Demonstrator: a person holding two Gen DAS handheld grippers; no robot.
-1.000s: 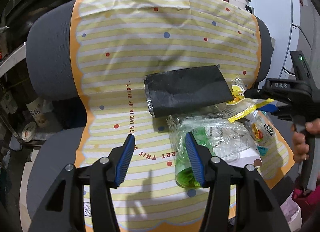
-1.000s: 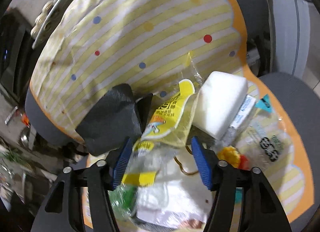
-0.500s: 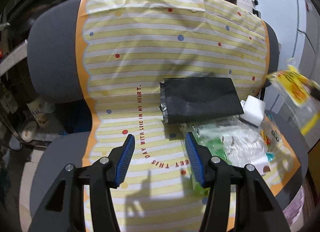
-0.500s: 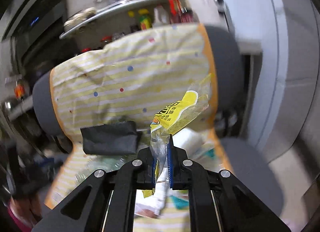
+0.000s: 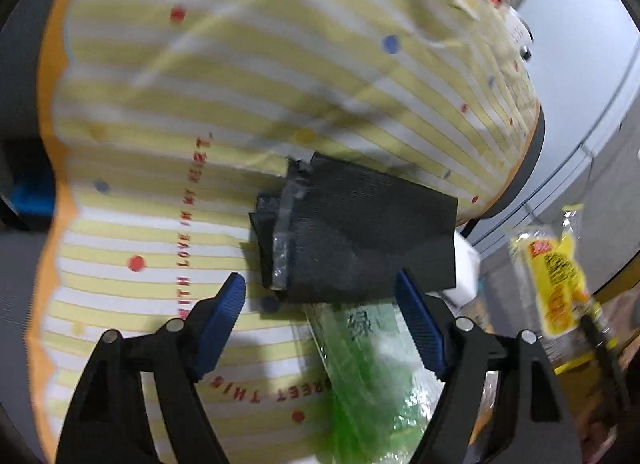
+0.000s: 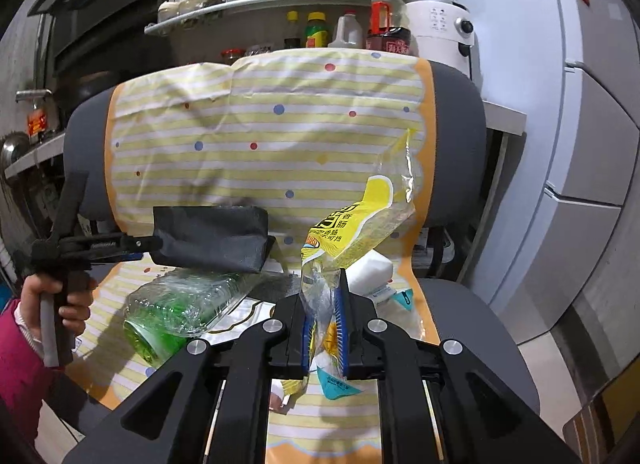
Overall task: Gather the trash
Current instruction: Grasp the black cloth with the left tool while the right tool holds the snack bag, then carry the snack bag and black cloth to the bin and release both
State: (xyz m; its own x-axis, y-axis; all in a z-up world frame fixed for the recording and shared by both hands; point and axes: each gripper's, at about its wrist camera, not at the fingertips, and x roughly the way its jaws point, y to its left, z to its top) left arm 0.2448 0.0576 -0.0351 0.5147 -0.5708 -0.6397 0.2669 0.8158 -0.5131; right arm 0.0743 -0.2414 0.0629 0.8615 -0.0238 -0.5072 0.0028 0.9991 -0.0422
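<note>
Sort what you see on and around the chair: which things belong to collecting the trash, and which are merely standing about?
Belongs to the job:
- yellow sausage wrapper, clamped in the right gripper
- black foil pouch, ahead of the opening left gripper
- crushed green bottle
- white sponge block

Just standing about:
- sauce bottles
- white appliance

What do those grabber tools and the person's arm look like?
Both the left gripper and the right gripper have black angular linkages with silver rivets and ribbed blue finger pads. The left one has a black pistol handle. The person wears a magenta sleeve with a paler cuff.
</note>
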